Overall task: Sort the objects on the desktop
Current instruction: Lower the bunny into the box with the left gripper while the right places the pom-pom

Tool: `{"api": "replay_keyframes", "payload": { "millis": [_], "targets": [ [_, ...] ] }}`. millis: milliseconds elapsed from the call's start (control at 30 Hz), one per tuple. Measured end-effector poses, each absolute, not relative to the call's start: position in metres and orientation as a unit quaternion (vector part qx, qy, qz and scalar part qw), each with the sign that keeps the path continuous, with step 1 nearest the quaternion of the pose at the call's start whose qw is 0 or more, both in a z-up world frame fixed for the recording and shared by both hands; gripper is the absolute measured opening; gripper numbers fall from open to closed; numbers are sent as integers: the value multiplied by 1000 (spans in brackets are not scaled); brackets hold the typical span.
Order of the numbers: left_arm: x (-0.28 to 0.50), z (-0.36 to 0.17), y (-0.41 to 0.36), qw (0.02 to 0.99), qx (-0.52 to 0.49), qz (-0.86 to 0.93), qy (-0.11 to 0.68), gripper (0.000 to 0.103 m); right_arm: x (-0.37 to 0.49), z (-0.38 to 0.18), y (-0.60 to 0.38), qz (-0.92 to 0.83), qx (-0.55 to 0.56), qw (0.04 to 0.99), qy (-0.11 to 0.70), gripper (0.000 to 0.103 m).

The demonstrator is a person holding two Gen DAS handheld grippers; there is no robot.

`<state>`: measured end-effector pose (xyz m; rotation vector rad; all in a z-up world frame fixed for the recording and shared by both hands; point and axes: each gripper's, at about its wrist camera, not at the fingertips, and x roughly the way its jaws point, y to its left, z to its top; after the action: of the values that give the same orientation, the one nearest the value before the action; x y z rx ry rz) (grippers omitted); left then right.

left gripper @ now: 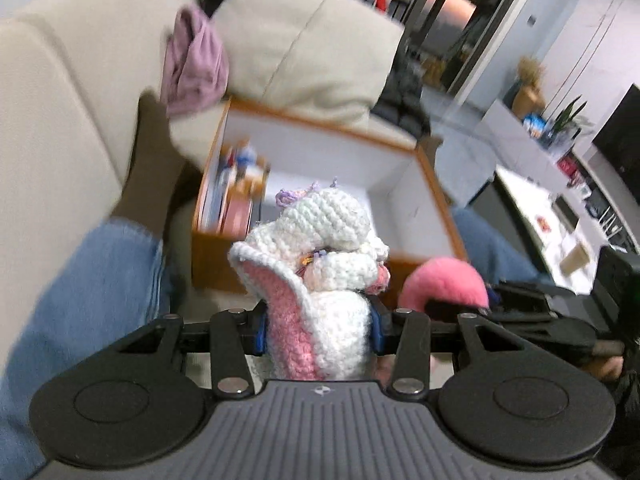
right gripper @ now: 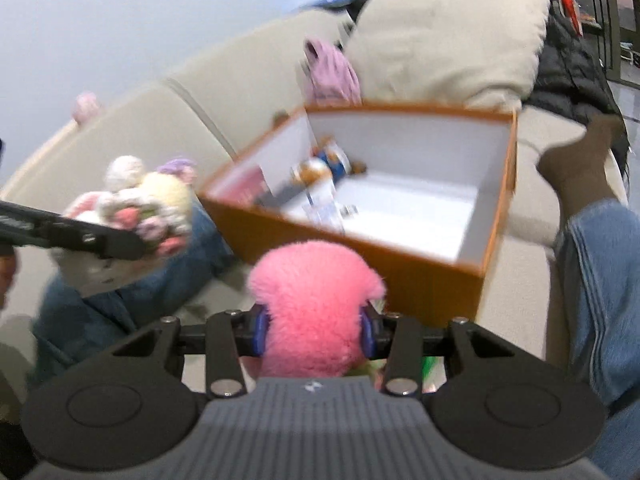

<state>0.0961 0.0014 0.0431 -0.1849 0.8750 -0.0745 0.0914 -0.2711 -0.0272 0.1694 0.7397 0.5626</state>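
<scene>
Left wrist view, left gripper (left gripper: 318,330) clamping one crocheted toy (left gripper: 320,264), right gripper (right gripper: 314,330) clamping one pink plush (right gripper: 314,300), one orange box (right gripper: 360,256).

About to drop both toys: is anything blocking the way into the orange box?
Nothing visible. The orange box with white lining is open-topped ahead of the pink plush toy and white crocheted toy; its right half is bare.

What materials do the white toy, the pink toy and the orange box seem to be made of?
Crocheted toy: white and pink yarn, visible stitches.
Pink plush toy: fluffy synthetic fur, probably.
Orange box: likely cardboard, with thin, stiff walls, matte orange outside and white inside.
</scene>
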Motion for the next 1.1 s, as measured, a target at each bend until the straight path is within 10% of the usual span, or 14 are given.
{"api": "replay_keyframes", "payload": {
  "millis": [400, 1100],
  "targets": [
    [204, 60, -27, 912, -75, -68, 398, 51, 174, 42, -274, 269, 104, 918, 274, 44],
    [333, -64, -39, 846, 67, -20, 529, 52, 326, -79, -259, 165, 113, 855, 479, 44]
  ]
}}
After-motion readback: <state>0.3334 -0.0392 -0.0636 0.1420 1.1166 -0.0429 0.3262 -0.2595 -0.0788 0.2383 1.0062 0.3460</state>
